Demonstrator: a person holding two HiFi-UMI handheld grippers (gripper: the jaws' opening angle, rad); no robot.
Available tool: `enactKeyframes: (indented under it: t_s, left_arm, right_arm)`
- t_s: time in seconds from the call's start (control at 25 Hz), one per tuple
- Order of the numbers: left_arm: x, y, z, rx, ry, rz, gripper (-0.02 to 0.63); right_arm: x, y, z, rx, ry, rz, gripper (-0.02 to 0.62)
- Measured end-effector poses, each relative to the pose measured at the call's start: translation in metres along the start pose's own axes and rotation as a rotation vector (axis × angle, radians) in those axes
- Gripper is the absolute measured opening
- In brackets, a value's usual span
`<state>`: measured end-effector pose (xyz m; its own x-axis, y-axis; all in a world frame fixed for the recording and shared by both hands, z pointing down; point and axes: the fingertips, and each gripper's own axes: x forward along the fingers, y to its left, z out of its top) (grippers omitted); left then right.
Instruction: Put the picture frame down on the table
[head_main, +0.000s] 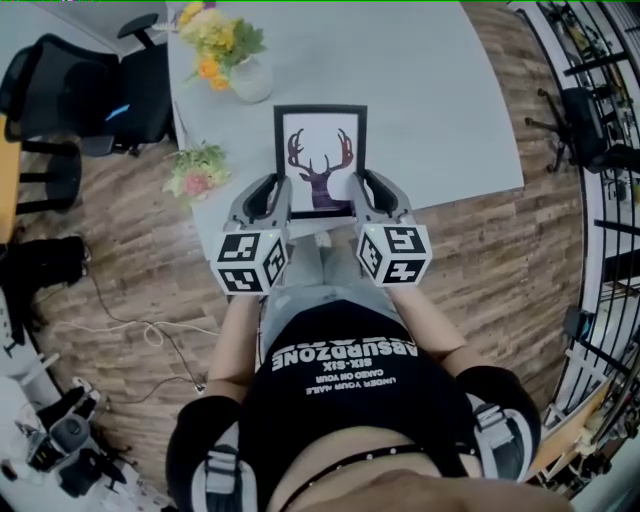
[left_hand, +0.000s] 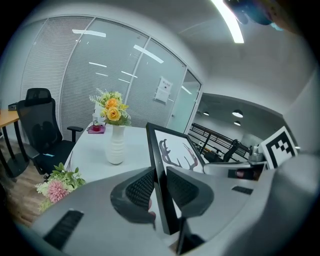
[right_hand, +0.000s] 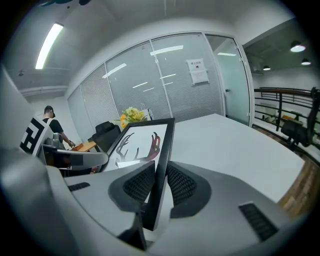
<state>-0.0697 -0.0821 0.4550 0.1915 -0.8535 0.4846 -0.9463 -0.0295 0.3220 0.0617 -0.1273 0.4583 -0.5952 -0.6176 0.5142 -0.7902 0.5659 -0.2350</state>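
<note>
A black picture frame with a dark deer-head print is held over the near part of the grey table. My left gripper is shut on the frame's left edge near its lower corner. My right gripper is shut on the right edge. In the left gripper view the frame's edge stands between the ribbed pads. In the right gripper view the frame's edge is pinched the same way. Whether the frame touches the table I cannot tell.
A white vase of yellow and orange flowers stands at the table's far left. A small pink bouquet lies at the table's left edge near my left gripper. Black office chairs stand to the left. The wood floor runs beyond the near edge.
</note>
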Motion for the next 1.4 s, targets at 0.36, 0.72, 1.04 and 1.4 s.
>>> enactKeyframes:
  t_s: [0.36, 0.72, 1.04, 1.4]
  left_arm:
    - [0.021, 0.016, -0.003, 0.008, 0.079, -0.017, 0.087]
    - [0.041, 0.029, -0.013, 0.009, 0.139, -0.043, 0.087]
    - [0.054, 0.040, -0.026, 0.000, 0.184, -0.056, 0.087]
    - [0.068, 0.052, -0.039, -0.002, 0.224, -0.055, 0.087]
  right_arm:
    - [0.024, -0.005, -0.007, 0.036, 0.046, -0.013, 0.089]
    - [0.041, -0.009, -0.016, 0.048, 0.078, -0.047, 0.090]
    - [0.055, -0.011, -0.029, 0.056, 0.112, -0.068, 0.091]
    - [0.071, -0.014, -0.041, 0.045, 0.141, -0.084, 0.091]
